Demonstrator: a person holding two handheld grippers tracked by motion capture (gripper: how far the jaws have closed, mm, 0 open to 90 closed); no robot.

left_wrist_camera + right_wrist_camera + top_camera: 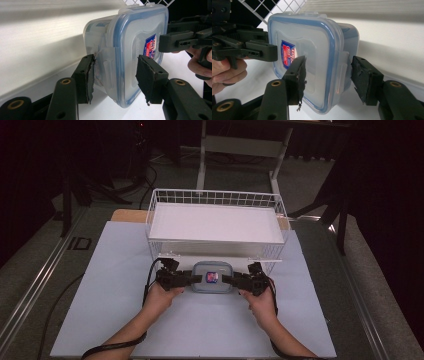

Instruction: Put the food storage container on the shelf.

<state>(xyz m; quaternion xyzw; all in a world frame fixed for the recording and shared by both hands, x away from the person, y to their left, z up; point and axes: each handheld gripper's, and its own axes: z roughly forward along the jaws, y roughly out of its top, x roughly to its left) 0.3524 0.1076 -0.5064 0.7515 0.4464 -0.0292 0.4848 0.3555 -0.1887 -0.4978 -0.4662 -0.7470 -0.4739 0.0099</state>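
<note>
While both grippers meet over the table, a clear plastic food container (213, 277) with a blue-rimmed snap lid and a red and blue label sits between them, its long axis running from one gripper to the other. The left gripper (192, 279) clamps one short end: in the left gripper view one black pad (88, 75) presses the container's underside and the other lies against the lid. The right gripper (231, 280) grips the opposite short end the same way, one pad (298, 75) on the lid and the other behind the side latch. Neither hand is nearer; the container is shared evenly. A white wire basket (161, 200) stands just beyond the grippers' far side, its front rim close to the container. Both forearms reach forward from the table's near edge, wrists turned inward so the grippers point at each other, roughly level.
</note>
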